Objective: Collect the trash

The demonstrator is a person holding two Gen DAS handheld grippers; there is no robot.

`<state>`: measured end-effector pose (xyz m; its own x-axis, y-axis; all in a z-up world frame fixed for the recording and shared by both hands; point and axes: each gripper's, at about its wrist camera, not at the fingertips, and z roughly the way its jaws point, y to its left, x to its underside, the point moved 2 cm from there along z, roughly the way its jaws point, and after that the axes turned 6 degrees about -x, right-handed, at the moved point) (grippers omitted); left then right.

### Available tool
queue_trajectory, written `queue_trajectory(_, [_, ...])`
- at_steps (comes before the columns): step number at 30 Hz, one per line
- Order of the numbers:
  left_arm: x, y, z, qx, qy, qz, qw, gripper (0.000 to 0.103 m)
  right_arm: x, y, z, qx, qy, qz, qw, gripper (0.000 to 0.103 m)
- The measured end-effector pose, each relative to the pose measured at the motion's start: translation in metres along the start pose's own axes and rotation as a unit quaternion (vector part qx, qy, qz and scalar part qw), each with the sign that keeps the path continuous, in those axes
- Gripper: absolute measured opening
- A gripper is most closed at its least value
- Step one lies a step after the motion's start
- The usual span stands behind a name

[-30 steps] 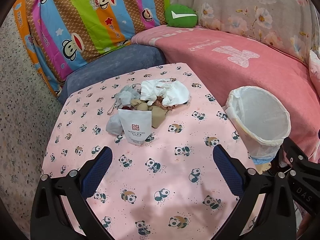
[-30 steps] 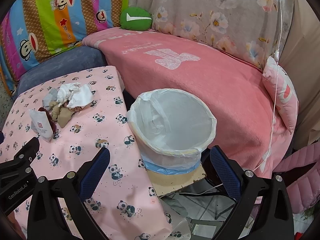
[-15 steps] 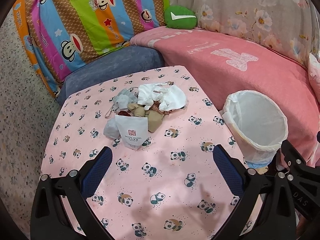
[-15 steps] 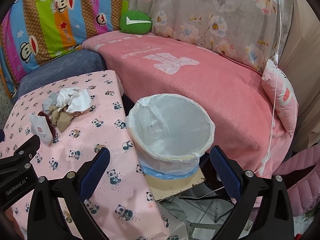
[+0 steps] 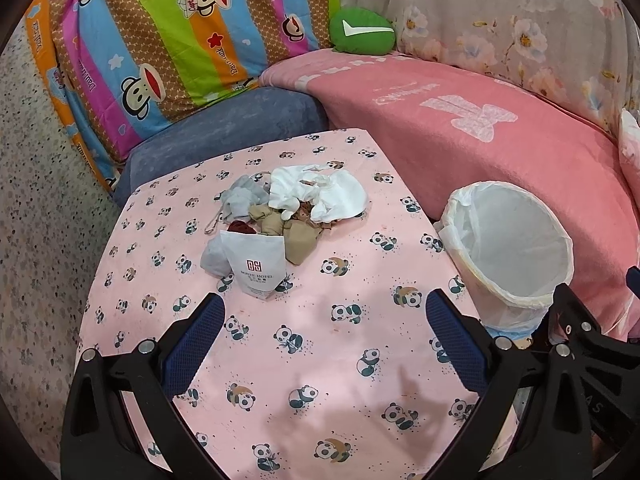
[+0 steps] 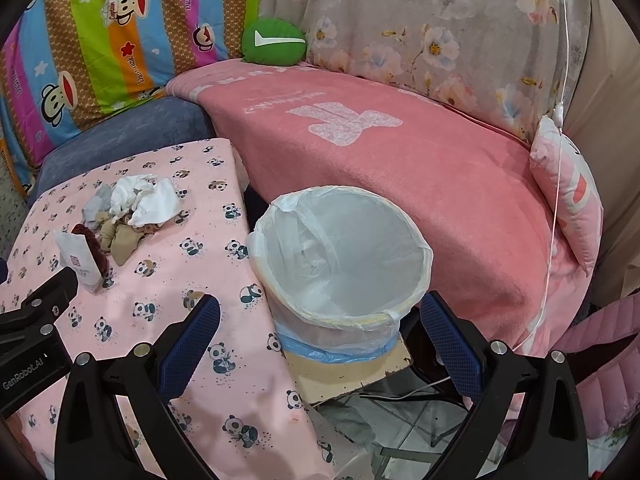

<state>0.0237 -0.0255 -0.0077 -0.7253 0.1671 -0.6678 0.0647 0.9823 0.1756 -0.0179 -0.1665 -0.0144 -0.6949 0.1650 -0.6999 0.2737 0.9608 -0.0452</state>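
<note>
A heap of trash [image 5: 288, 208] lies on the pink panda tablecloth [image 5: 304, 360]: crumpled white tissue [image 5: 320, 192], grey and tan wads, and a white hotel paper bag [image 5: 256, 264] in front. The same heap [image 6: 128, 208] shows at the left of the right wrist view. A waste bin with a white liner [image 5: 508, 248] stands off the table's right edge, empty inside [image 6: 340, 252]. My left gripper [image 5: 324, 340] is open above the cloth, short of the bag. My right gripper [image 6: 320, 340] is open just before the bin, holding nothing.
A sofa with a pink blanket [image 6: 400, 152] curves behind table and bin. A striped cartoon pillow [image 5: 160, 40], a green cushion [image 5: 360, 32] and a blue seat cushion [image 5: 224, 132] sit at the back. The bin rests on a worn board [image 6: 348, 368] over tiled floor.
Both grippers have drawn back and up a little; the trash heap and bin look slightly smaller and farther. Nothing was gripped or released.
</note>
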Motion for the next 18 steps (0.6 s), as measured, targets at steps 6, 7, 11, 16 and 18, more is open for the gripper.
queue_trajectory(6, [0.0006,-0.0039,-0.0009,-0.003,0.002,0.0,1.0,0.096,0.0,-0.0016,0.0012,-0.003,0.001,-0.001,1.0,0.098])
queue_trajectory(7, [0.0007,-0.0035,-0.0009,-0.003,0.002,0.0,1.0,0.096,-0.0001,-0.0017,0.0016,-0.003,0.001,-0.001,1.0,0.098])
queue_trajectory(11, [0.0009,-0.0032,-0.0009,-0.003,0.001,-0.001,1.0,0.096,-0.0011,-0.0027,0.0031,-0.006,0.001,-0.003,1.0,0.098])
queue_trajectory(16, [0.0005,-0.0027,-0.0005,-0.008,0.003,-0.003,1.0,0.096,-0.0036,-0.0035,0.0051,-0.011,0.0,-0.004,1.0,0.098])
queue_trajectory(18, [0.0001,-0.0022,-0.0006,-0.01,0.004,-0.004,0.9999,0.096,-0.0043,-0.0028,0.0065,-0.013,0.001,-0.005,1.0,0.098])
